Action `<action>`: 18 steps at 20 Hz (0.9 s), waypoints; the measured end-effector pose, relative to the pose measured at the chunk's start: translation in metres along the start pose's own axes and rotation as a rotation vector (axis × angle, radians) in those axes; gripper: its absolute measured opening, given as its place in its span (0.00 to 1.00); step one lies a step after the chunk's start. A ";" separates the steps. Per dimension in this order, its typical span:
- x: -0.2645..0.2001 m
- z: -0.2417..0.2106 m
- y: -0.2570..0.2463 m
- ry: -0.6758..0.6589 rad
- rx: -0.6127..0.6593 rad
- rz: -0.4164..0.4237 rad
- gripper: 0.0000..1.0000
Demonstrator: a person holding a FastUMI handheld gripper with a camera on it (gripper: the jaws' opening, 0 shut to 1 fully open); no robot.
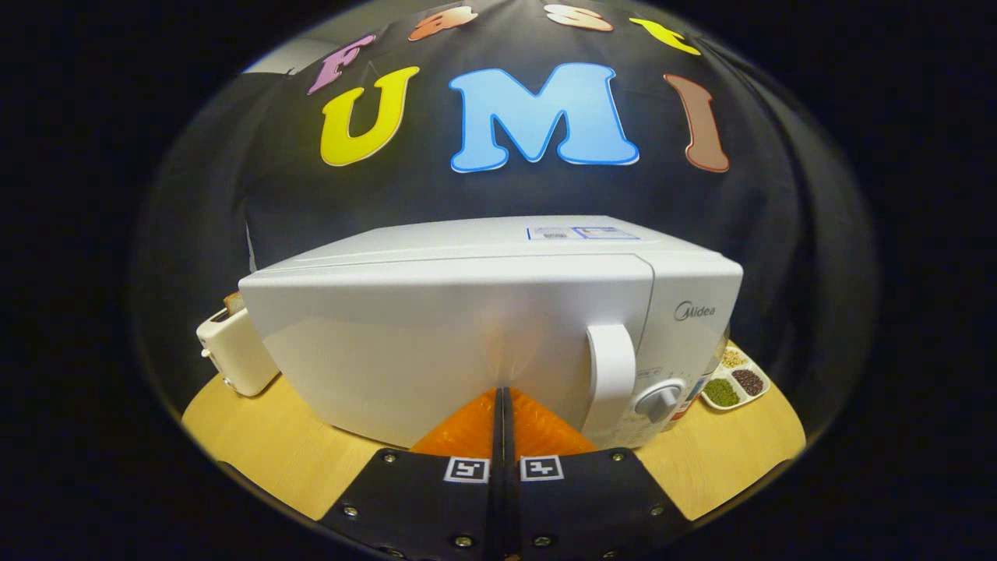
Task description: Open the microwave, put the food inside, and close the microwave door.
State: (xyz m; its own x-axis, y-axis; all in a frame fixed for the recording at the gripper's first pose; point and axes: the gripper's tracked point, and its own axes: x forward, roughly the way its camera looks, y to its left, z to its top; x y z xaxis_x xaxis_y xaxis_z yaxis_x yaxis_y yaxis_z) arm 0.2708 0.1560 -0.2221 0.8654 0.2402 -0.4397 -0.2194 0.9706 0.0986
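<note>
White microwave (467, 343) door closed; hand-held gripper (502, 397) fingers together against it

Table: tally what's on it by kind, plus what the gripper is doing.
Microwave, door closed: 1
Toaster: 1
Divided tray of grains: 1
Total: 3
All on the wooden table. The gripper is shut, fingertips at the microwave door.

I see bright overhead light on the glossy white boxy microwave (467, 343); fisheye bends the edges, which darken.
</note>
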 end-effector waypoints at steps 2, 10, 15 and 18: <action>-0.027 0.015 0.000 -0.053 -0.016 -0.011 0.00; -0.140 0.048 0.011 -0.191 -0.046 -0.060 0.00; -0.205 0.055 0.017 -0.245 0.005 -0.070 0.00; -0.244 0.053 0.025 -0.278 -0.012 -0.070 0.00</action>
State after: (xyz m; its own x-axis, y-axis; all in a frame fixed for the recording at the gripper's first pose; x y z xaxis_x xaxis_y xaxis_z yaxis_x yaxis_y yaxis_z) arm 0.0781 0.1218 -0.0653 0.9685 0.1682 -0.1837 -0.1588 0.9852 0.0652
